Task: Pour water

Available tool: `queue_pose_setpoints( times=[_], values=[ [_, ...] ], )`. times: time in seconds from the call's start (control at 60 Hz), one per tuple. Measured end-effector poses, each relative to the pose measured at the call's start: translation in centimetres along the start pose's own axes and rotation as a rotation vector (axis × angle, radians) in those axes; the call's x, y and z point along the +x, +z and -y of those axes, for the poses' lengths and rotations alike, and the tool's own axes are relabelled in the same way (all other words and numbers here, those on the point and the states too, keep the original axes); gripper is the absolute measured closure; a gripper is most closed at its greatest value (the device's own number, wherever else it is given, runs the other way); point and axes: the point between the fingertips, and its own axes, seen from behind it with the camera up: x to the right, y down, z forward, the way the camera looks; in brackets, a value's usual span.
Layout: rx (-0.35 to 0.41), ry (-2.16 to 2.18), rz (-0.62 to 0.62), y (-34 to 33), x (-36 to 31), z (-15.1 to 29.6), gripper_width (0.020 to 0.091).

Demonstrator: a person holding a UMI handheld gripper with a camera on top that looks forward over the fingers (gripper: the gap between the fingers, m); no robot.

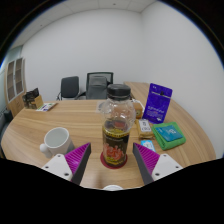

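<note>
Item: glass bottle (115, 140), dark liquid, red label; stands on worktop (60, 118) btwn your fingers (78, 158), gaps both sides, fingers wide. Likely heavy, rigid, slippery, breakable. Grip mid-body at label. White mug (56, 140) nearby, left.

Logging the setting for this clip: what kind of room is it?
Probably an office meeting room: a long wooden table, office chairs along its far side, plain white walls and a shelf unit.
</note>
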Motion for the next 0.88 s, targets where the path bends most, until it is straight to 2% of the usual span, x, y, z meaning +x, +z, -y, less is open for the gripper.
queue_pose_setpoints(
  times=[0.333,0.5,0.75,0.883],
  values=[
    [-0.072,0.022,-0.087,-20.0,-7.1,-1.2,0.0251],
    [-0.073,0.006,-0.097,-26.8,-9.7,-2.3,0.0247],
    [-0.093,0.003,-0.107,-31.0,-11.1,-3.8,0.0249],
    [-0.075,-0.001,-0.105,-31.4,-11.8,-2.9,0.0248]
  ],
)
